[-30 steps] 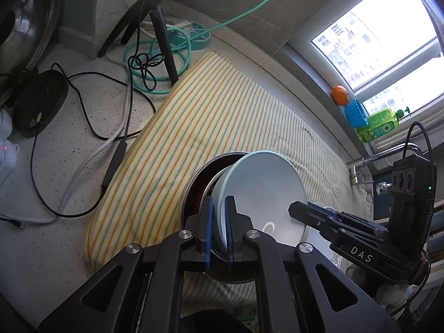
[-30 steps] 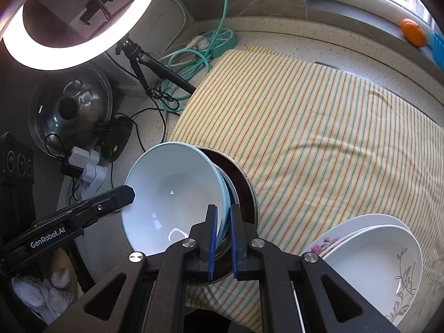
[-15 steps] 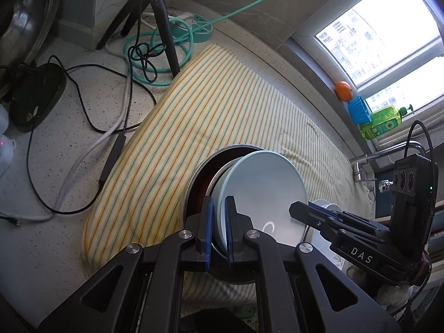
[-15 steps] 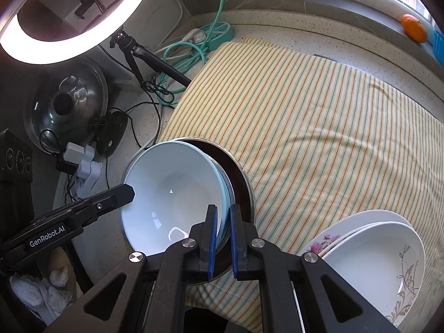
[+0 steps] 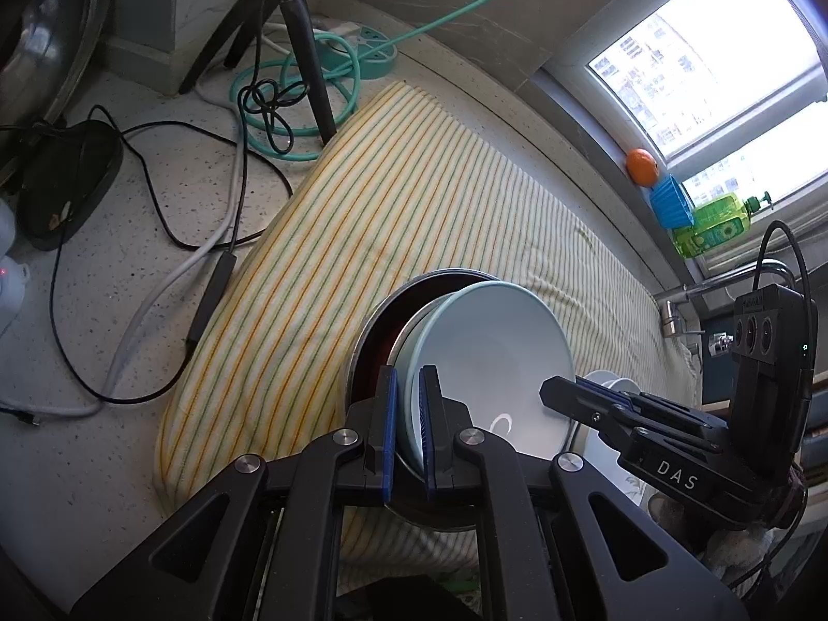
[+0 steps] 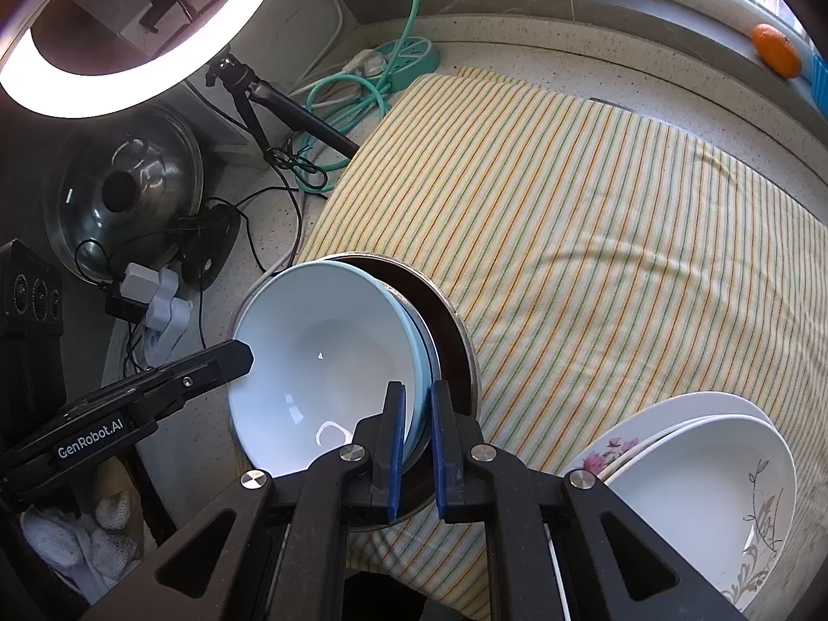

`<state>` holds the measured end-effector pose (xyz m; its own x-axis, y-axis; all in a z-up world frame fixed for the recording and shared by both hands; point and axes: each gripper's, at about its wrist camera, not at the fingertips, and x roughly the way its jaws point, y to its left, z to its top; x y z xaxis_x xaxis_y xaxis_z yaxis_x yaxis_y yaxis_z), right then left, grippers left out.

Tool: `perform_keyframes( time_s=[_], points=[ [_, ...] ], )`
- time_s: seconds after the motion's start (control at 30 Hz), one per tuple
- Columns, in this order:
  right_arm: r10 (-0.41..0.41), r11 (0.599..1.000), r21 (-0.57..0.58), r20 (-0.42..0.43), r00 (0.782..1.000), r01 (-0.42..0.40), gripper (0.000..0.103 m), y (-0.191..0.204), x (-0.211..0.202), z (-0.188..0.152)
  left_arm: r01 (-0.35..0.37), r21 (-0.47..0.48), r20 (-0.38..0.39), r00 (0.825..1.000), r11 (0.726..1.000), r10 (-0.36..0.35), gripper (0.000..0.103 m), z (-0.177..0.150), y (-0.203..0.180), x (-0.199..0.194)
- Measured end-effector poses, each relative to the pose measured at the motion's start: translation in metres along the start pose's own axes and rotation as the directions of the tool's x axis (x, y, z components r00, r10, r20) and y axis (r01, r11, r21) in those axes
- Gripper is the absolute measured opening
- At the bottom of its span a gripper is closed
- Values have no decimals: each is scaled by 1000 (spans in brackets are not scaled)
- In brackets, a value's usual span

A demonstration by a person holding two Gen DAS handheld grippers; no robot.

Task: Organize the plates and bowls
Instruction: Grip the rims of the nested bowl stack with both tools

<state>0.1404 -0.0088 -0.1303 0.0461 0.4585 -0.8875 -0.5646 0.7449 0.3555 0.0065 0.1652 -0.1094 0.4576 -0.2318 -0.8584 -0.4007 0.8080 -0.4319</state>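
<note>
Bowls sit nested and tilted between both tongs: the pale blue bowl [image 5: 491,362] lies inside a dark metal bowl [image 5: 378,341], over the near edge of the striped cloth [image 5: 414,196]. Left tongs [image 5: 409,429] pinch the blue rim on their side, right tongs [image 6: 414,440] pinch the opposite rim, so the stack spans straight across between them. White plates [image 6: 698,476] lie just right of the right tongs, nearer that hand.

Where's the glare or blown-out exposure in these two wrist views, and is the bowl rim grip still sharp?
Left wrist: the window is overexposed and a small specular arc sits in the pale blue bowl; the left gripper on the rim is sharp. Right wrist: the ring light is blown to white, its reflection shows in the bowl, and the right gripper is sharp. Both show strong fisheye bending and dark corners.
</note>
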Motion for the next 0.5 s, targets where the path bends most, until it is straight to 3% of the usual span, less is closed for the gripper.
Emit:
perform_keyframes(
  time_s=[0.5],
  points=[
    [5, 1000, 14, 66, 998, -6, 11, -7, -25, -2, -27, 48, 51, 998, 998, 25, 7, -1, -4, -14]
  ],
)
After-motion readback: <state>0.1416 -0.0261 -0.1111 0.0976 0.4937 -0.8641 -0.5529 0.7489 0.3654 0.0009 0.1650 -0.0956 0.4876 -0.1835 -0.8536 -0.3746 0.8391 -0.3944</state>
